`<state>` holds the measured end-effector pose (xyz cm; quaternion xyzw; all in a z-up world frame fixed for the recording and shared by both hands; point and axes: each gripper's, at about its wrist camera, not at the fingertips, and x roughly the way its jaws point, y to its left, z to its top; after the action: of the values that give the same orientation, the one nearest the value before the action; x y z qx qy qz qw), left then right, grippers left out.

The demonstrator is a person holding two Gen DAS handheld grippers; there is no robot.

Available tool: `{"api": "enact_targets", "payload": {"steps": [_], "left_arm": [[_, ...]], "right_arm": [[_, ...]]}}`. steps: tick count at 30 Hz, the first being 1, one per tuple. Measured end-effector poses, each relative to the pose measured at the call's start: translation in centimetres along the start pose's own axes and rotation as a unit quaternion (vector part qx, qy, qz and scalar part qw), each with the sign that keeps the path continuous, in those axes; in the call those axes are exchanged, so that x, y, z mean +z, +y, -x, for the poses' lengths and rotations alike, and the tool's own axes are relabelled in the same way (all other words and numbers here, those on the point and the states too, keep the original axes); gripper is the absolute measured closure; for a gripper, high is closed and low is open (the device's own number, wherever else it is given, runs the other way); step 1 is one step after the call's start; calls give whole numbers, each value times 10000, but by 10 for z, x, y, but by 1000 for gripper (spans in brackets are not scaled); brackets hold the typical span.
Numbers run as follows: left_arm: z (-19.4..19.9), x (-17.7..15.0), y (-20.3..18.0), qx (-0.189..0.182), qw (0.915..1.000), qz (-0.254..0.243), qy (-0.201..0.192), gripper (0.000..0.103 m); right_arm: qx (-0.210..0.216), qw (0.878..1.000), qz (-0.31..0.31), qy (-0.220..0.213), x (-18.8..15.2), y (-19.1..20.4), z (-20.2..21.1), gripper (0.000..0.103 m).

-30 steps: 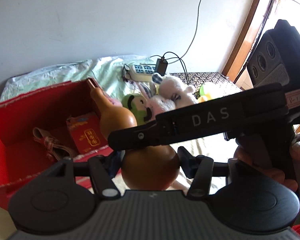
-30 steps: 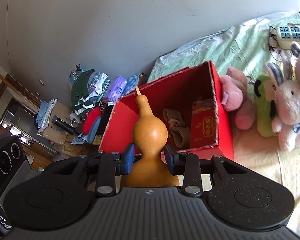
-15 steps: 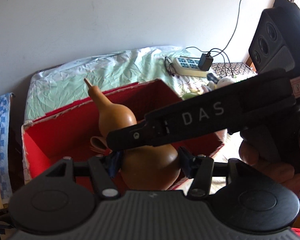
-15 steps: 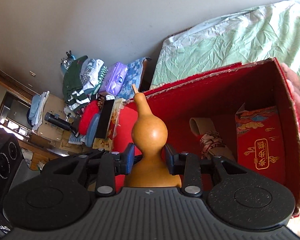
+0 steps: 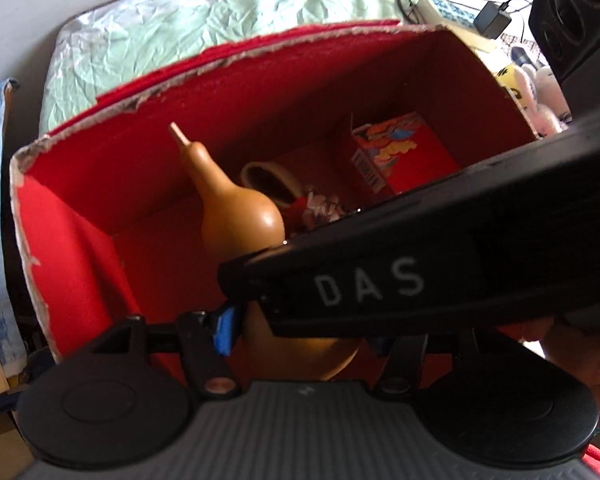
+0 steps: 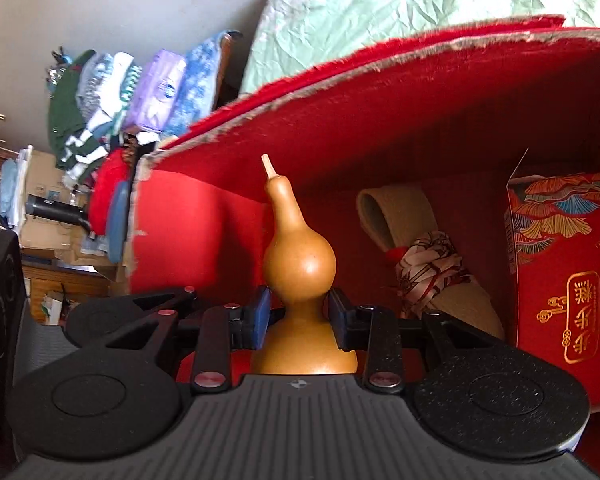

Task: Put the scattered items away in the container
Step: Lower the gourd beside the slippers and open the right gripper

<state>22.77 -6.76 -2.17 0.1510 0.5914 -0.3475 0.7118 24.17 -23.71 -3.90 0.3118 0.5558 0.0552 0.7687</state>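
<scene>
A tan gourd (image 6: pixel 299 264) is held over the open red box (image 6: pixel 380 92), clamped at its waist by the right hand-held gripper (image 6: pixel 299 316) and at its lower bulb by the left hand-held gripper (image 5: pixel 300 330).

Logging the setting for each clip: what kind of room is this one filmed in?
Most likely a lived-in bedroom at home. A bed with a crumpled pale green sheet lies behind the red box, folded clothes are piled beside it, and a power strip with a charger lies on the bed.
</scene>
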Motion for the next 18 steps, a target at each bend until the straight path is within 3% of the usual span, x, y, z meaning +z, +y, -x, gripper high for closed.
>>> {"api": "enact_targets", "payload": {"steps": [4, 8, 11, 18], "left_arm": [[-21, 7, 3, 232, 9986, -20, 475, 44], [-34, 13, 8, 193, 9965, 36, 816, 41], [-38, 18, 4, 236, 9957, -107, 888, 32], [-42, 22, 1, 99, 9963, -257, 809, 25]], "right_arm": [[-271, 9995, -17, 129, 6, -7, -9, 73], [-141, 9995, -124, 239, 10, -18, -11, 73], [-93, 9994, -133, 301, 12, -21, -13, 72], [-84, 9987, 291, 421, 18, -19, -12, 66]]}}
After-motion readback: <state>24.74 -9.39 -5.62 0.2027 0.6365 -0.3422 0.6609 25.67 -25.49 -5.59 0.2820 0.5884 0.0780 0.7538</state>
